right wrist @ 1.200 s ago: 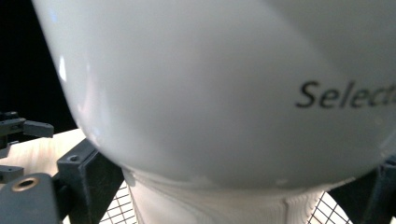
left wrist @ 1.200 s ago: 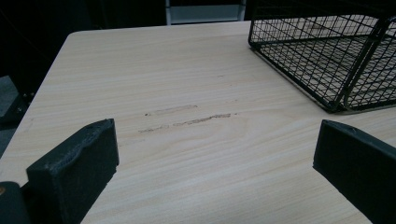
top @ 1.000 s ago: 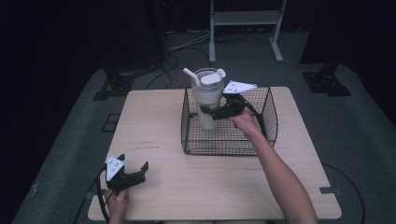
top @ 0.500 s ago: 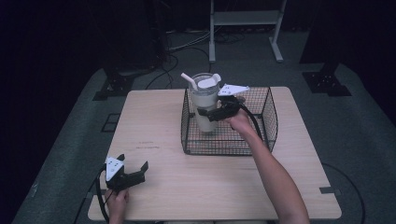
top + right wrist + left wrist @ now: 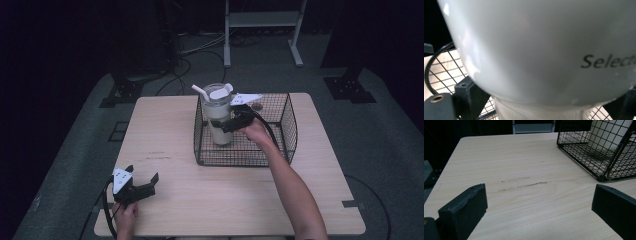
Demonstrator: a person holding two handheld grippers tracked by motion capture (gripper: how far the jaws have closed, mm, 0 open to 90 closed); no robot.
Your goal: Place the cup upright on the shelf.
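Nearest the table's (image 5: 235, 200) front edge, at its left corner in the high view: left gripper (image 5: 142, 189) held low over the wood by a hand (image 5: 124, 216), jaws spread wide with bare tabletop between them, cable looping off the edge. Well apart from the basket and from the cup. Seen along its own jaws in the left gripper view: two black blocks at the bottom corners, scuff marks (image 5: 524, 185) on the pale grain ahead, and beyond them the near corner of the black wire basket (image 5: 604, 157) with the cup's pale base (image 5: 602, 137) behind the mesh.

Farther in, right of centre: a forearm (image 5: 292, 190) reaching forward into the wire basket (image 5: 287, 135). Right gripper (image 5: 222, 125) inside the basket, jaws either side of the white tumbler (image 5: 219, 117), pinching it at its lower body. Tumbler upright at the basket's far left corner, lid and straw (image 5: 200, 91) rising above the rim.

Added by the right gripper view: tumbler wall (image 5: 536, 50) right up against the lens, glossy, with dark lettering "Selec" (image 5: 607, 61) at right, a ribbed narrower base (image 5: 536, 111) below, one jaw at each side, mesh and a black cable loop (image 5: 434, 60) behind at left.
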